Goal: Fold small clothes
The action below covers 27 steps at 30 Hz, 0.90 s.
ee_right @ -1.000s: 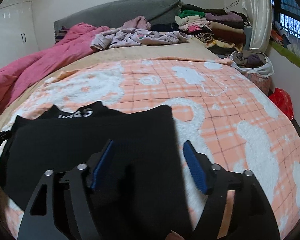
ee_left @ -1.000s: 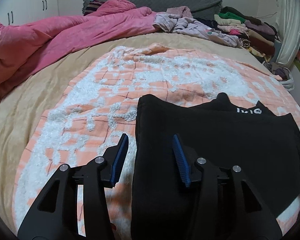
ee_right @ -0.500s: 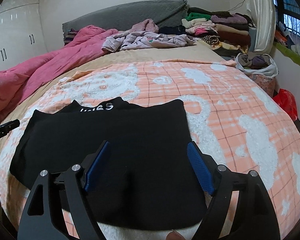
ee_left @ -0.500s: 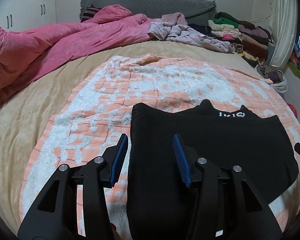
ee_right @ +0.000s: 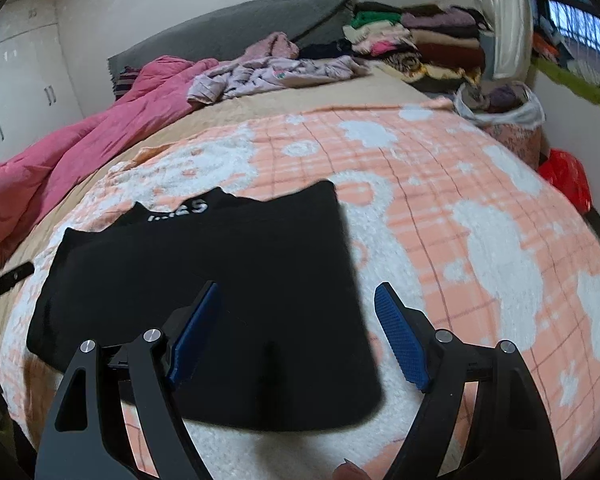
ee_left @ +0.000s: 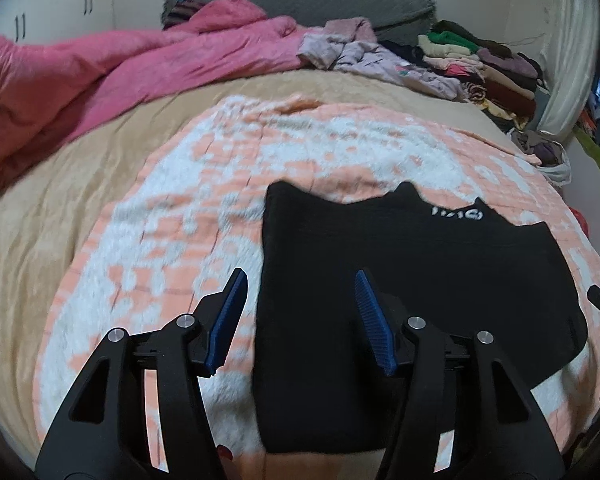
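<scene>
Two grippers hang over the near end of the bed, each angled down at one black garment (ee_left: pixel 400 272) that lies flat on the peach-and-white blanket (ee_left: pixel 172 248). The left gripper (ee_left: pixel 300 304) has its jaws opening, nothing pinched between them; the garment's left edge runs right up through the gap, so one blue pad is over blanket and the other over black cloth. The right gripper (ee_right: pixel 298 320) stands wide and empty too, straddling the garment's right edge in the same way, its left pad over the cloth and its right pad over the blanket. So the piece sits between the two tools, ahead of and below both, and neither is clearly the nearer: each has its own side edge under it. The garment looks already doubled, with a second layer peeking out along the far edge where white lettering (ee_right: pixel 180 211) shows. Its long axis seems to run across the bed, from one gripper to the other, though the fisheye bends things and I would not swear to it; the lettered, notched edge points away toward the grey headboard (ee_right: pixel 236 28), and the smooth near hem faces the person holding the tools. I judge the next fold turns on those side edges: each gripper would have to drop onto its own edge before anything can be carried over.
</scene>
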Tool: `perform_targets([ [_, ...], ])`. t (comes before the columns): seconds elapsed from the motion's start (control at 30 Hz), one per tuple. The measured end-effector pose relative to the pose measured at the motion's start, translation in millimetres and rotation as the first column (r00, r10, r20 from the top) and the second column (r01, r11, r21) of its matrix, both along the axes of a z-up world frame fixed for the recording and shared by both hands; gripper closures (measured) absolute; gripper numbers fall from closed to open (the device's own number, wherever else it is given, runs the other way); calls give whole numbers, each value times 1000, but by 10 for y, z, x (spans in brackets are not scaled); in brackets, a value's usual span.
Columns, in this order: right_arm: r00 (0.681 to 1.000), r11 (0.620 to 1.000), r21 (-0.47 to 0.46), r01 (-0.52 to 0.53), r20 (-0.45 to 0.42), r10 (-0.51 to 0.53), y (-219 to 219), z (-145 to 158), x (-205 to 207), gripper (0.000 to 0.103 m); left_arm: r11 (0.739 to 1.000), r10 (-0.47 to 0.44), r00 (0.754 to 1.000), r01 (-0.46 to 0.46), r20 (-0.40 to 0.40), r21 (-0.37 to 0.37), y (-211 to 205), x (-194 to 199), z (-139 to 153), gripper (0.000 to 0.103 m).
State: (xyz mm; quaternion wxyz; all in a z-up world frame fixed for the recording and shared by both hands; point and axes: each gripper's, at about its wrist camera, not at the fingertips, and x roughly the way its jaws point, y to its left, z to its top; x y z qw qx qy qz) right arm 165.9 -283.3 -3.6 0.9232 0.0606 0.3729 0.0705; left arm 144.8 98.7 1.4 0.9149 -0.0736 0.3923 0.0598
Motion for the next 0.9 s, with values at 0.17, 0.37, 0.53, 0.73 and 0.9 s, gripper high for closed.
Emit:
perform_targets([
  [0.17,998,999,40,4,-59,-2,-146,-167,12,24,996,46,998,-49,-40,-73,226,-137,-211,55],
  [0.37,992,994,109,28,-125,-14,-254,-361,45,24,981,50,996,-63,-73,-181,343,-272,-416,56],
  [0.53,989,992,125,27,-146,-8,-265,-436,51,38,970,16,997,-33,-75,-241,280,-326,-429,86],
  [0.73,989,984,175,-22,-143,48,-255,-414,38,89,974,0,997,-17,-78,-225,228,-346,-358,99],
  [0.9,996,990,133,-42,-75,52,-210,-203,-57,92,978,-1,999,-8,-46,-210,302,-403,-208,103],
])
